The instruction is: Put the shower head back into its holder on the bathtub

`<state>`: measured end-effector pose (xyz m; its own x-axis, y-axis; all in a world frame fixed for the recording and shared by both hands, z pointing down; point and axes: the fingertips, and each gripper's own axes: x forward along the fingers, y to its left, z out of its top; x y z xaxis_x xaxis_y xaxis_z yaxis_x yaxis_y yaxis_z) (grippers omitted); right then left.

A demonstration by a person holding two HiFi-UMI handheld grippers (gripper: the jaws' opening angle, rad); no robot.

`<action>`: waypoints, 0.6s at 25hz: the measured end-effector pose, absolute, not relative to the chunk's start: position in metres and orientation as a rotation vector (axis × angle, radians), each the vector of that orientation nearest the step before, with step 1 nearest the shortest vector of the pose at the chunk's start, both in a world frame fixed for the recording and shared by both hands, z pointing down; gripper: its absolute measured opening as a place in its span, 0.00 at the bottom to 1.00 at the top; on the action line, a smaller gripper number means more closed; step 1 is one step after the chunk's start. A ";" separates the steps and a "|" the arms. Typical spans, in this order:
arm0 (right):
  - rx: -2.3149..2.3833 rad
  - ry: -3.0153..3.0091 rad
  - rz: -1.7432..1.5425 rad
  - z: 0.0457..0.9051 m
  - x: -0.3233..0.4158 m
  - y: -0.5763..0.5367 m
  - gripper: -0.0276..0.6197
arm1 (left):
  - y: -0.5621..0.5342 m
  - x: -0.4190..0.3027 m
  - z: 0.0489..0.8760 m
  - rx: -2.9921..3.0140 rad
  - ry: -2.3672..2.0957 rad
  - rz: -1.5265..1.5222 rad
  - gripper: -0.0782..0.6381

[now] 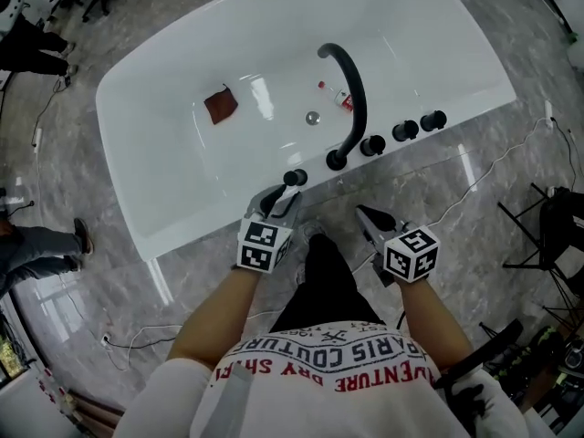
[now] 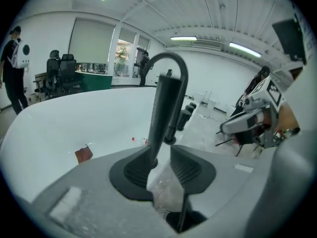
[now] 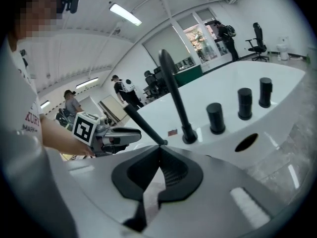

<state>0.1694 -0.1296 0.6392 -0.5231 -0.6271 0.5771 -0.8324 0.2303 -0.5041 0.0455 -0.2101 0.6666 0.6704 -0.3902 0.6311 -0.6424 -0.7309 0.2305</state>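
The black shower head (image 1: 294,179) stands with its lower end at the near rim of the white bathtub (image 1: 164,181), left of the curved black faucet (image 1: 354,89). My left gripper (image 1: 285,195) is at it. In the left gripper view the shower head's handle (image 2: 166,108) rises between the open jaws of the left gripper (image 2: 163,170), close against the left pad with a gap to the right one. My right gripper (image 1: 362,212) hangs shut and empty over the floor before the tub. In the right gripper view the shower head (image 3: 141,125) leans beside the left gripper (image 3: 106,135), and the right gripper (image 3: 159,152) has its pads together.
Three black knobs (image 1: 404,131) line the rim right of the faucet base (image 1: 337,161). A red-brown cloth (image 1: 222,105), a drain (image 1: 313,117) and a small red item (image 1: 344,100) lie in the tub. Cables (image 1: 474,185) cross the marble floor. People stand at far left (image 1: 36,245).
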 end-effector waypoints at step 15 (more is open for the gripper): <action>0.839 -2.675 0.606 0.428 0.042 -0.042 0.05 | -0.060 -0.013 0.398 2.676 -0.486 0.349 0.11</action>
<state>0.0422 -0.0420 0.4279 -0.7949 -0.4784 0.3732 -0.5925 0.7444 -0.3079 -0.0129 -0.0598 0.3985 0.9084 -0.2827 0.3079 -0.3819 -0.8607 0.3366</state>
